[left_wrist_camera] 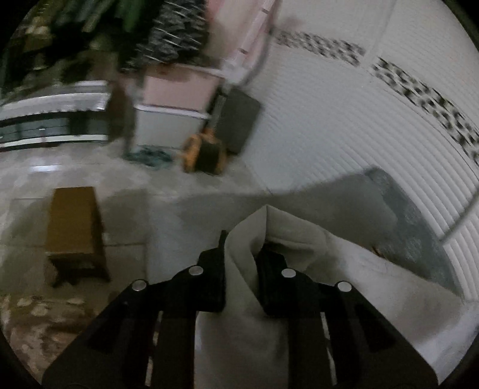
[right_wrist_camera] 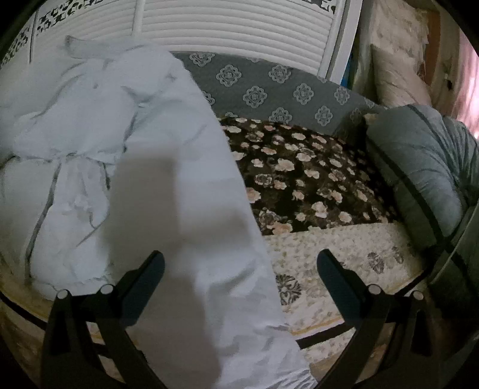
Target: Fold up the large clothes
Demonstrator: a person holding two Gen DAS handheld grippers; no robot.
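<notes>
A large white garment (right_wrist_camera: pixel 155 143) with thin grey trim lies spread over the bed, bunched at the left, one long part running down toward the camera. My right gripper (right_wrist_camera: pixel 239 266) is open and empty just above it, its left finger (right_wrist_camera: pixel 146 281) over the white cloth, its right finger (right_wrist_camera: pixel 338 278) over the patterned bedcover. My left gripper (left_wrist_camera: pixel 241 254) is shut on a fold of the white garment (left_wrist_camera: pixel 254 287) and holds it lifted, the cloth peaking between the black fingers (left_wrist_camera: pixel 214 269) and hanging below them.
A dark floral blanket (right_wrist_camera: pixel 305 173), a grey patterned cover (right_wrist_camera: pixel 269 86) and a grey pillow (right_wrist_camera: pixel 419 167) lie on the bed by a white ribbed wall (right_wrist_camera: pixel 233 27). The left wrist view shows a brown stool (left_wrist_camera: pixel 74 230), an orange bag (left_wrist_camera: pixel 203 152) and boxes on the floor.
</notes>
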